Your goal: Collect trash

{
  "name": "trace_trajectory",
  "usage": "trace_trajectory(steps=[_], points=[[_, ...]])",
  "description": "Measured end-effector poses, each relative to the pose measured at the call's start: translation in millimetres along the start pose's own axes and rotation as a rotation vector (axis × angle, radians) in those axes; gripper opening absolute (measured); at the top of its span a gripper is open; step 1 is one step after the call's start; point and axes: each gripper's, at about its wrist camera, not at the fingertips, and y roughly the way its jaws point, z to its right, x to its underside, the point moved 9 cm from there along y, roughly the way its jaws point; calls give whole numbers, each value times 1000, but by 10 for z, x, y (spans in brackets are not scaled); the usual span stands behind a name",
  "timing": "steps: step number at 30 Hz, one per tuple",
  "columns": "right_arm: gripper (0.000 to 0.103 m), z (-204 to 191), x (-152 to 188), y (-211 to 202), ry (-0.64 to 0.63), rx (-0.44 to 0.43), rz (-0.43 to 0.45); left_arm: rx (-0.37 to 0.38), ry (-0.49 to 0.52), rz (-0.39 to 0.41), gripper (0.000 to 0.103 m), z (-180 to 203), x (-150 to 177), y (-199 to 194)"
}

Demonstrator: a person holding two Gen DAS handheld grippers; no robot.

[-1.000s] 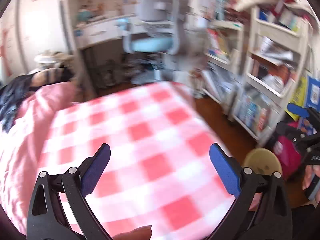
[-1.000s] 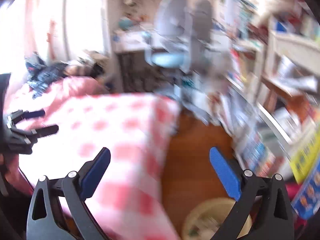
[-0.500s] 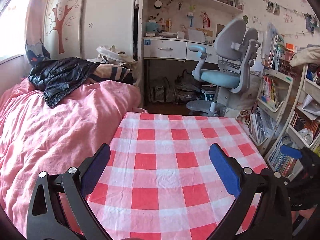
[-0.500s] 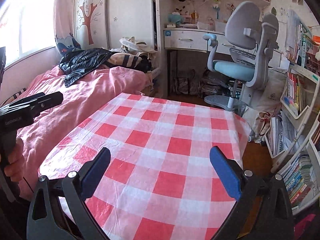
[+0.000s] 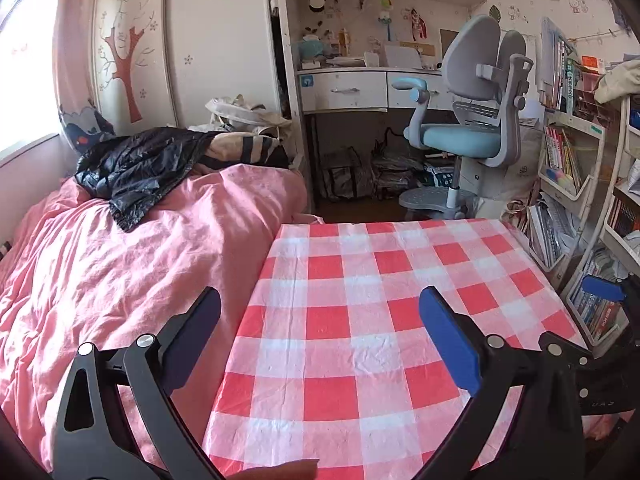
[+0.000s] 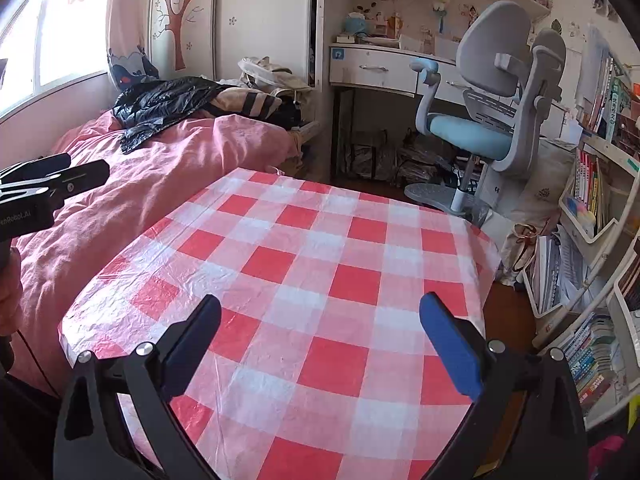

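- Over the near edge of a surface (image 5: 348, 280) covered in a red and white checked cloth, the left tool (image 5: 320, 330) hovers with its two fingers spread wide, pinching nothing.
- Beside it, the right tool (image 6: 320, 330) hangs over the same near edge, its fingers equally spread, with nothing between them.
- No trash shows anywhere on the cloth in either view; from near edge to far edge it lies bare. Where the trash is, I cannot tell.
- A pink bed (image 5: 120, 260) touches the left edge of the surface, with a crumpled black plastic bag (image 5: 136, 168) lying at its far end. The bag may be meant for the trash, though that is a guess.
- Beyond the far edge stands a grey and blue desk chair (image 5: 472, 120); crowded bookshelves (image 6: 592, 208) stand near the right edge.
- Likely risk: with no target in sight, either tool could close on the thin cloth, bunching or dragging it.
- Another risk: the two tools sit near each other, so a sideways swing could knock them together.
- A reach to the right could strike the shelves and spill books.
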Motion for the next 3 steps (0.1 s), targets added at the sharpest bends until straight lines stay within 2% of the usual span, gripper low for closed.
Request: trace_trajectory(steps=[3], points=[[95,-8,4,21,-5,5,-7,-3,-38,-27,96,-88,46,52]])
